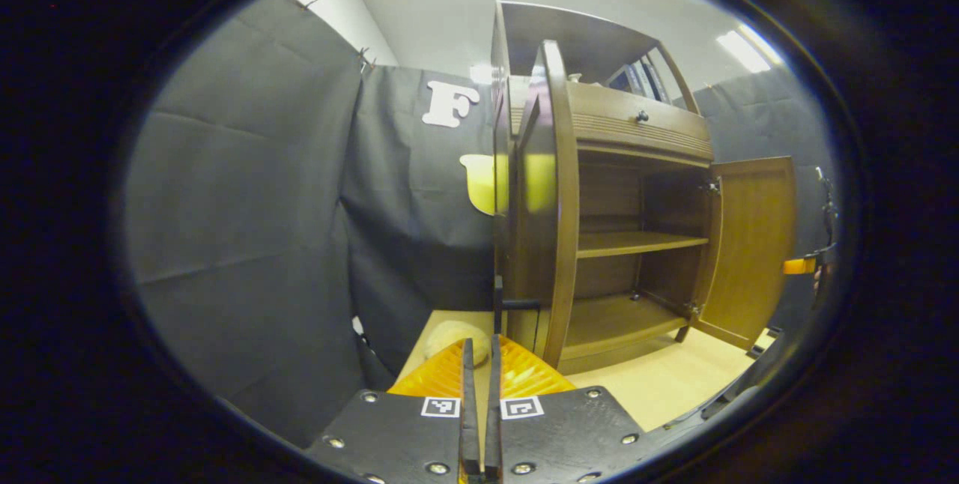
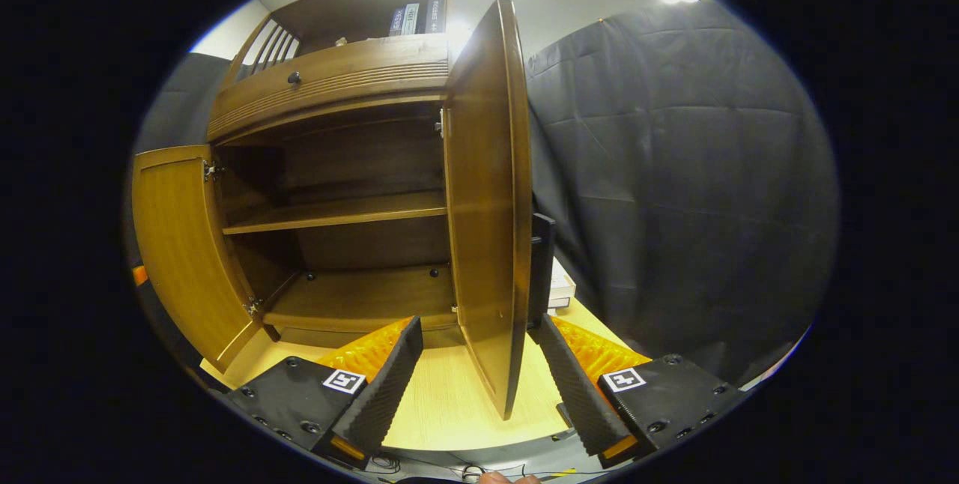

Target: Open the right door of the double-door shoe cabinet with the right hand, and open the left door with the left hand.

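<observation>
While both cabinet doors stand swung out, the right gripper [image 2: 479,364] straddles the upright right door [image 2: 487,207] with fingers spread apart, and the left gripper [image 1: 479,386], pinched closed, sits just left of the left door [image 1: 551,207].

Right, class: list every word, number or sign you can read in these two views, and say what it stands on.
Books on the cabinet's top shelf: spine text too small and blurred to read.
Square markers on the left gripper and right gripper: coded patterns, no words.
Nothing else carries lettering I can read.
</observation>
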`<action>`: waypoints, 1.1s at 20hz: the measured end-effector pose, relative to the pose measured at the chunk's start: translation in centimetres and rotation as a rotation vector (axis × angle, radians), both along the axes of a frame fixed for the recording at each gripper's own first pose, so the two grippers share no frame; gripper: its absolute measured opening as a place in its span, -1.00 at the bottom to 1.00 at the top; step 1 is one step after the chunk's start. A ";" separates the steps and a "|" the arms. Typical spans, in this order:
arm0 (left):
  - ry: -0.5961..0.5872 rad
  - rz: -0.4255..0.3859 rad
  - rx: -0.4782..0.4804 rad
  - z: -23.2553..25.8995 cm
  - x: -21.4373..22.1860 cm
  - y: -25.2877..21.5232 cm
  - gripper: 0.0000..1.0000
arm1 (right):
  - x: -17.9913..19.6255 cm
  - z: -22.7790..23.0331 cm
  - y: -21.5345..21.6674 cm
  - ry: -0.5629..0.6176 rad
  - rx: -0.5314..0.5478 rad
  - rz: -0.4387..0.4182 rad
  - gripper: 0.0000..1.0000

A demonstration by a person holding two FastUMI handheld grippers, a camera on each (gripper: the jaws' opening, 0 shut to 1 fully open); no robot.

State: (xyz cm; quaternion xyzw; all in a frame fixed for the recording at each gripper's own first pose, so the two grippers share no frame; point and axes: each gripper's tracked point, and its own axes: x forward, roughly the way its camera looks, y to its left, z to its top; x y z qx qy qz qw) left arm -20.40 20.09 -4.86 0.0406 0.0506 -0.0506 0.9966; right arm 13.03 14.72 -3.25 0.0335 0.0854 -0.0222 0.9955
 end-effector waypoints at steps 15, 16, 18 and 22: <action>-0.086 0.012 -0.094 3.5 -3.4 -8.2 0.39 | -3.4 2.3 4.0 -0.078 0.026 0.074 0.89; -0.084 0.007 -0.106 3.4 -3.2 -8.6 0.56 | -3.6 2.4 4.1 -0.076 0.028 0.078 0.98; -0.063 -0.003 -0.128 3.0 -2.8 -9.7 0.74 | -4.1 2.6 4.3 -0.084 0.021 0.079 0.89; -0.048 0.016 -0.123 2.6 -2.2 -10.1 0.76 | -4.4 3.0 4.8 -0.091 0.013 0.089 0.89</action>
